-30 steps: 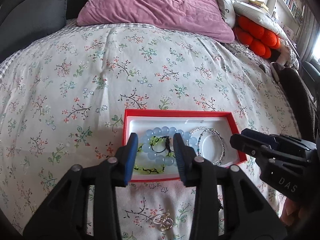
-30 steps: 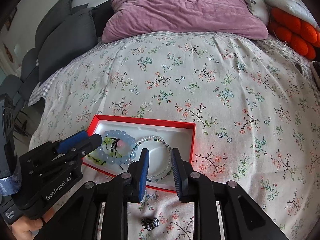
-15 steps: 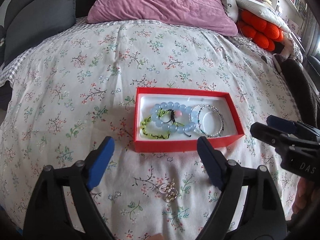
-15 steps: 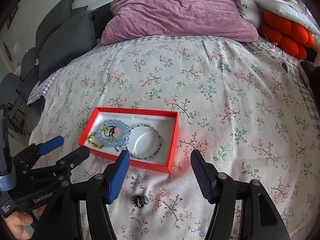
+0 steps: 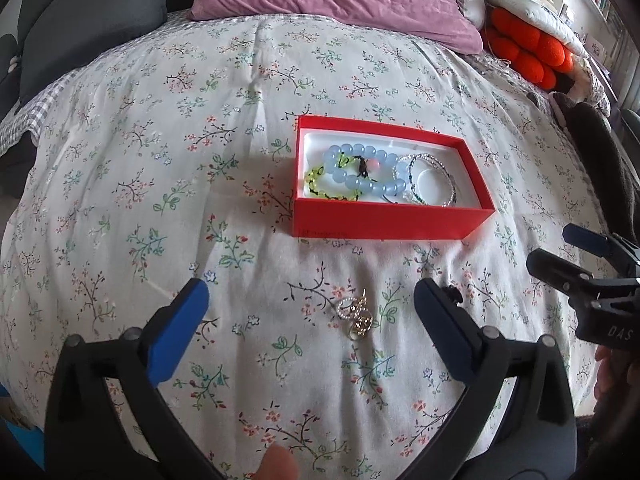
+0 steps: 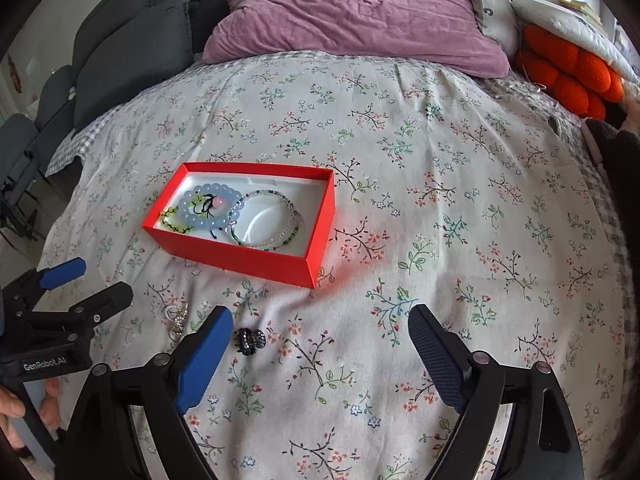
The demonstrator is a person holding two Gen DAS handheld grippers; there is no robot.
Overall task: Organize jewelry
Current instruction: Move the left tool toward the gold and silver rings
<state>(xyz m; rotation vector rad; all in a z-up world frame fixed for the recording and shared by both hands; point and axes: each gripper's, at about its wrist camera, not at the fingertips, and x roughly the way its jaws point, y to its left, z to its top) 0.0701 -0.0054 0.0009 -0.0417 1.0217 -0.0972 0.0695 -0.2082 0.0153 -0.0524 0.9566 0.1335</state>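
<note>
A red box (image 5: pixel 384 222) (image 6: pixel 240 256) with a white lining lies on the floral bedspread. It holds a pale blue bead bracelet (image 5: pixel 360 176) (image 6: pixel 208 212), a yellow-green bracelet (image 5: pixel 320 184) and thin silver bangles (image 5: pixel 432 184) (image 6: pixel 266 220). A gold-and-pearl piece (image 5: pixel 357 314) (image 6: pixel 177 318) lies on the spread in front of the box, between my left gripper's open fingers. A small black hair claw (image 6: pixel 249 339) lies beside my right gripper's left fingertip. My left gripper (image 5: pixel 310 332) and right gripper (image 6: pixel 320 356) are both open and empty.
A purple pillow (image 6: pixel 360 16) lies at the head of the bed, with dark grey cushions (image 6: pixel 132 56) to its left and an orange knobbly cushion (image 6: pixel 568 72) to its right. The bed's front edge is just below both grippers.
Both grippers have opened wide and drawn back from the box toward the near edge of the bed. The bracelets stay in the box.
</note>
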